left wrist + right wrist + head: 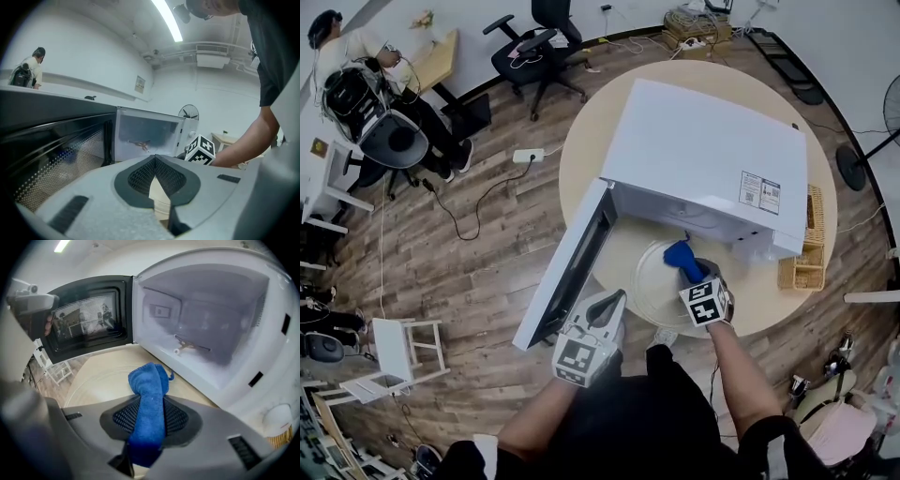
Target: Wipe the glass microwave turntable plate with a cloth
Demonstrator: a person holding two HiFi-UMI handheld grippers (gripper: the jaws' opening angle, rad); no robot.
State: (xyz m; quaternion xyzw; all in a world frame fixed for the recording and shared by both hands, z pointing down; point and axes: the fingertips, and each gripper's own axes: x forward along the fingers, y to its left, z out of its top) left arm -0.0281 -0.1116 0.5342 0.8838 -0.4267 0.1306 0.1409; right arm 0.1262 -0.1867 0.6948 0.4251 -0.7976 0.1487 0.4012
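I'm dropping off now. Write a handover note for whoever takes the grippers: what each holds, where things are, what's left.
Left gripper: shut, empty, low beside the open door.
Right gripper: shut on the cloth, over the plate.
Plate: out of the microwave, flat on the table in front of it.
Done: plate out, cloth gripped. How much is wiped cannot be told.
Left: wipe the whole plate.

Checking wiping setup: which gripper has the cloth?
The right gripper, shut on the blue cloth over the glass turntable plate; the left gripper is shut, empty.
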